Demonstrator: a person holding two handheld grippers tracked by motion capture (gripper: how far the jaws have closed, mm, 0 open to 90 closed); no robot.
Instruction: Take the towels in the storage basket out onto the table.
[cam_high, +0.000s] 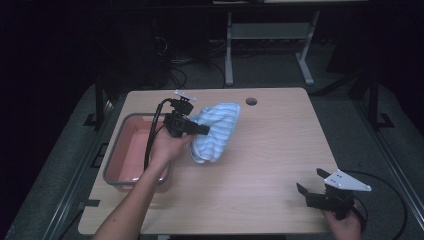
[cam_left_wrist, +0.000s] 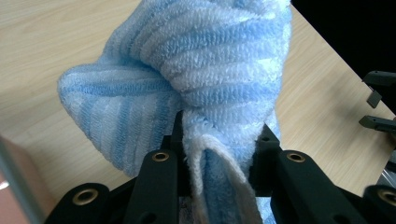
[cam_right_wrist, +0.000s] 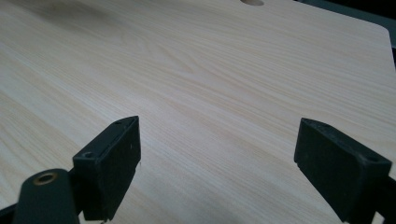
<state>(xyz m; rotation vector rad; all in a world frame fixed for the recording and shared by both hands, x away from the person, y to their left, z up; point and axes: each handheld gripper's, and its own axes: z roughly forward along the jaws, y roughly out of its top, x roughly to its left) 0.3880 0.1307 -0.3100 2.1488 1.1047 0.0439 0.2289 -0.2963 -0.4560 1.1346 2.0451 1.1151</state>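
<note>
A blue and white striped towel (cam_high: 216, 131) hangs bunched over the wooden table (cam_high: 270, 150), just right of the pink tub. My left gripper (cam_high: 204, 129) is shut on it, and the person's hand holds that gripper level. In the left gripper view the towel (cam_left_wrist: 196, 74) bulges up between the two black jaws, pinched at its folded edge. My right gripper (cam_high: 310, 186) rests at the table's front right corner, its jaws spread wide over bare wood. The right gripper view has both fingertips (cam_right_wrist: 116, 154) far apart with nothing between them.
A pink tub with a grey rim (cam_high: 116, 150) stands at the table's left side, under the left forearm. A round cable hole (cam_high: 251, 101) sits near the far edge. Dark floor, cables and a desk frame (cam_high: 270, 45) lie beyond the table.
</note>
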